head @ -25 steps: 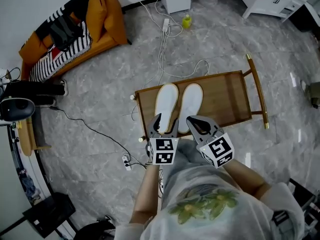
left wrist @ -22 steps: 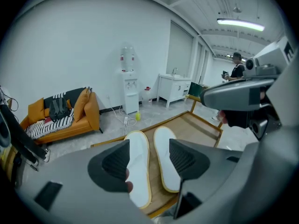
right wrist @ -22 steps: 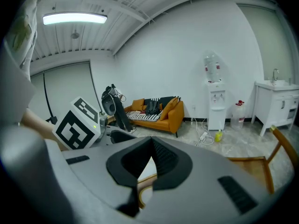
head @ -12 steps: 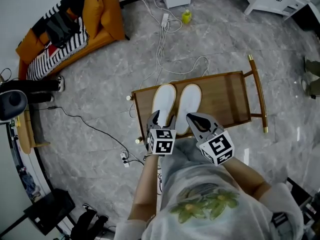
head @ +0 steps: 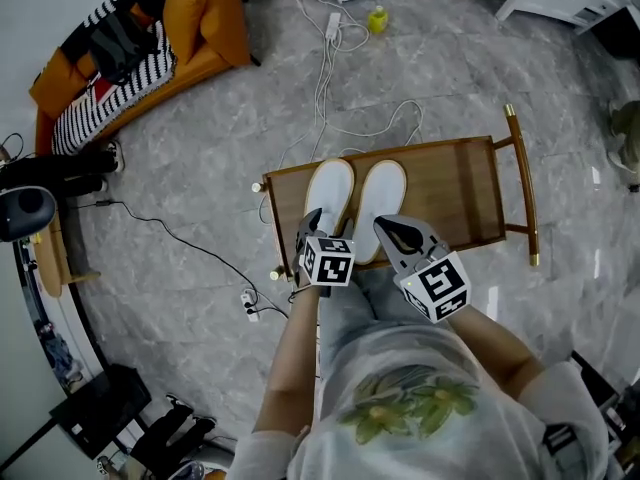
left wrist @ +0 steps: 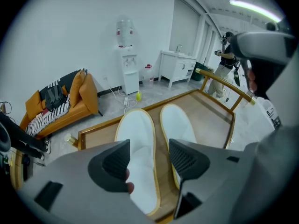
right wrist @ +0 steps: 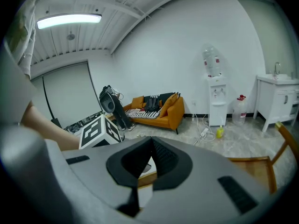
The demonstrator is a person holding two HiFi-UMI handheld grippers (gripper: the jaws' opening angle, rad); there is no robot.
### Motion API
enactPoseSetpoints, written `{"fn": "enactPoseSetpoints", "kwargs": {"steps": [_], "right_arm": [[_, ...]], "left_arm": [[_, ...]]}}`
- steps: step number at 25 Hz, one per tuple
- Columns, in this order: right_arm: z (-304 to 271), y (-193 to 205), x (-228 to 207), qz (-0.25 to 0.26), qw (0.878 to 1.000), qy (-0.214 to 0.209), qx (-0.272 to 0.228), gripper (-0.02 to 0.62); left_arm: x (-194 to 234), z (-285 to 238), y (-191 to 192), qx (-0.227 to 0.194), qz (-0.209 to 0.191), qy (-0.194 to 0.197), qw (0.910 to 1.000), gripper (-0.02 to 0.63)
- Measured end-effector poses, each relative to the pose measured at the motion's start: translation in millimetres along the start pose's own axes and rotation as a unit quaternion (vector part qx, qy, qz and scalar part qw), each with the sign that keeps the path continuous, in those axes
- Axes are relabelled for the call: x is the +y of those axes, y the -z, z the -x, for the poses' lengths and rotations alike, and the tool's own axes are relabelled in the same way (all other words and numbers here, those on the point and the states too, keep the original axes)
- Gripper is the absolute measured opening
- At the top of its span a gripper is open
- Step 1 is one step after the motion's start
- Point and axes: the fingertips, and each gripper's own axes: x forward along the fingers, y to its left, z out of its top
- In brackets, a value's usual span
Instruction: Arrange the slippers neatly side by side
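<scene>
Orange fabric sofa (head: 205, 23) sat at the upper left of the head view, with a black-and-white striped blanket (head: 105, 98) draped over its seat. Grey marble-look floor tiles (head: 190, 178) filled most of the frame, and loose white cables (head: 325, 78) trailed down from the top centre past a small yellow-green bottle (head: 376, 20).

At the centre stood a low brown wooden cart with a raised rim (head: 455, 193). On its left end lay a pair of flat white fabric slippers with tan edging: the left slipper (head: 328, 193) and the right slipper (head: 382, 196). They lay side by side with a narrow gap between them, toes toward the top of the frame.

Just below them, the left gripper (head: 322, 230) hung over the heel end of the left slipper. In the left gripper view its jaws stood apart and released (left wrist: 149, 157), with the left slipper (left wrist: 138, 129) showing between them and the right slipper (left wrist: 175, 125) beside the right jaw. Whether the pads touched the slipper could not be told.

Further right, the right gripper (head: 400, 233) hovered near the heel of the right slipper. In the right gripper view its jaws were clenched together with nothing between them (right wrist: 150, 160).
</scene>
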Motion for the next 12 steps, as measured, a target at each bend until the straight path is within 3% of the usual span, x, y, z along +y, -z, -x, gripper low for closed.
{"fn": "enactPoseSetpoints", "kwargs": {"steps": [12], "right_arm": [[-7,16,9,-0.022,1.0,0.008,0.014,0.005]], "left_arm": [[15,-25,15,0.053,0.032,-0.015,0.998,0.259]]}}
